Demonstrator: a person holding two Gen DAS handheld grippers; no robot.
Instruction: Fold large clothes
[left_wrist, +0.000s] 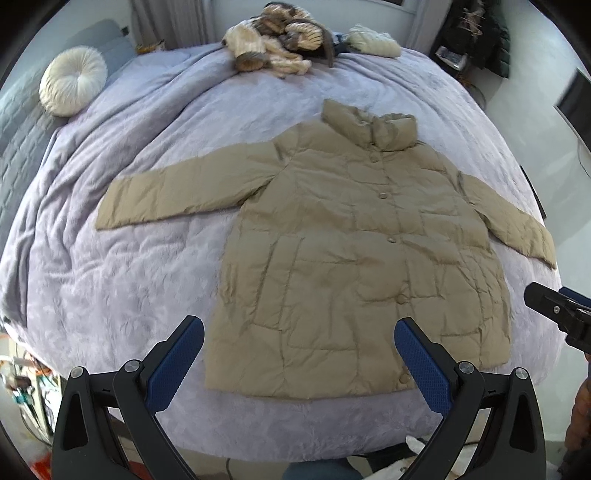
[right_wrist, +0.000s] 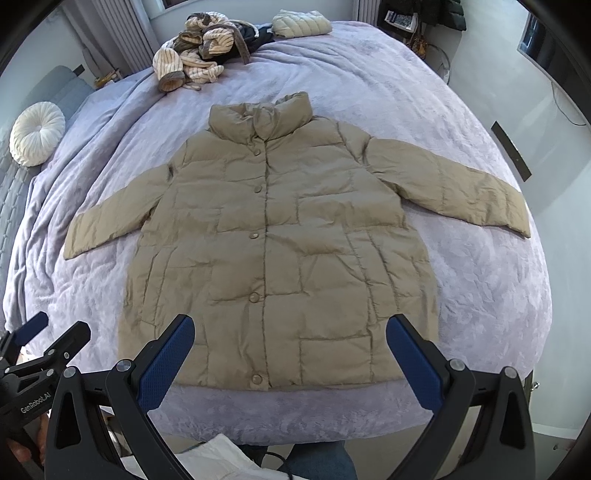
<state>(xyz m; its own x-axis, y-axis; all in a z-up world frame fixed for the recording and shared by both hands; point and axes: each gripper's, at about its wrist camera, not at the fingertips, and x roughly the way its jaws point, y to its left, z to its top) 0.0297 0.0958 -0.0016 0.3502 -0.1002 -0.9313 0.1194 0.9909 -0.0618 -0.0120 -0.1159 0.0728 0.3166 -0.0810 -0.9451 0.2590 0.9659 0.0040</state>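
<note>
Starting fold: tan coat lies flat on purple bed, sleeves out. Your left gripper and right gripper both wide apart, empty. Next, grab sleeve, pull across middle.

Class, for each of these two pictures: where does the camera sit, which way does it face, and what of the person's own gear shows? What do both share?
Left wrist: sits on the left gripper near the bed's foot, facing the coat's hem; the right gripper shows at its right edge.
Right wrist: sits on the right gripper, facing the coat squarely; the left gripper shows lower left.
Shared: coat, bed, round cushion, clothes pile.
</note>
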